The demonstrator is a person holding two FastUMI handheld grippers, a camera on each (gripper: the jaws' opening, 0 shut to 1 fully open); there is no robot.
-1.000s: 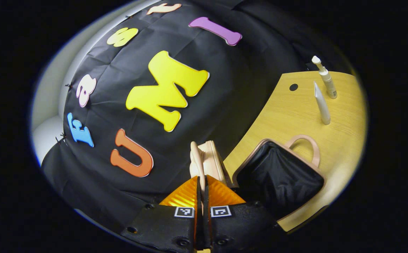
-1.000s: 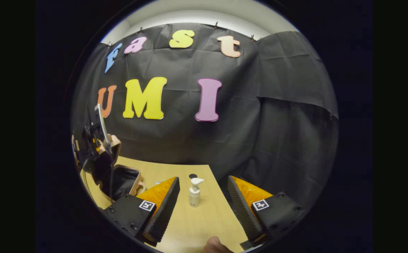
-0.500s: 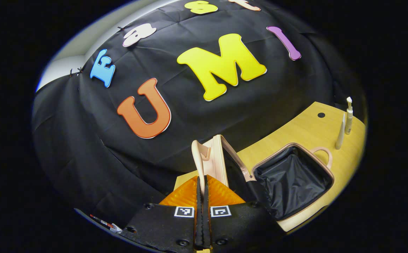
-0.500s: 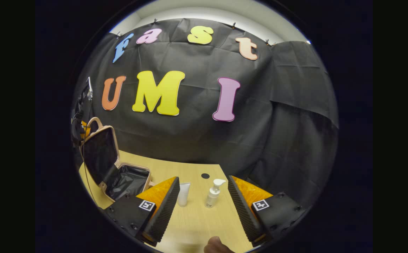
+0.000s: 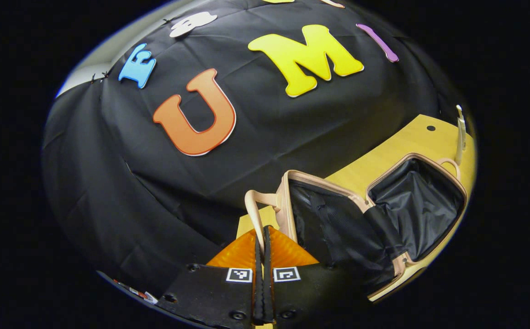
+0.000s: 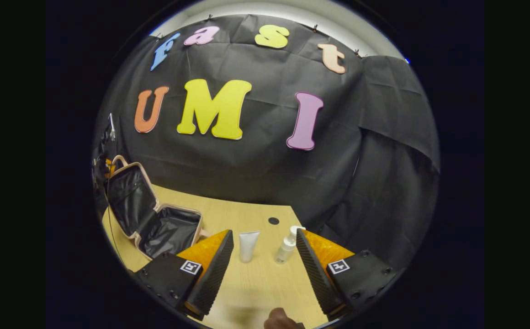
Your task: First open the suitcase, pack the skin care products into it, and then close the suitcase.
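My left claw is pinched tight on the thin beige handle of the small beige suitcase, both fingers pressing on the loop with no gap between them. The handle belongs to the lid half, which stands tilted up from the light wooden counter; its black mesh-lined inside faces the other half. That base half lies flat on the counter, its crinkled black lining open to view, and a second beige handle sticks out at its far edge. Beyond that handle, at the rim of the left gripper view, a pale upright bottle stands on the counter, too squeezed by the lens for me to tell more.

My right claw hangs wide apart above the counter, holding nothing. Between its fingers in the right gripper view stand a white squeeze tube, upright on its cap, and a white pump bottle just beside the right-hand finger. Both stand apart from the suitcase, which lies open off to the left with its lid raised. A small dark round hole sits in the counter behind the two products.
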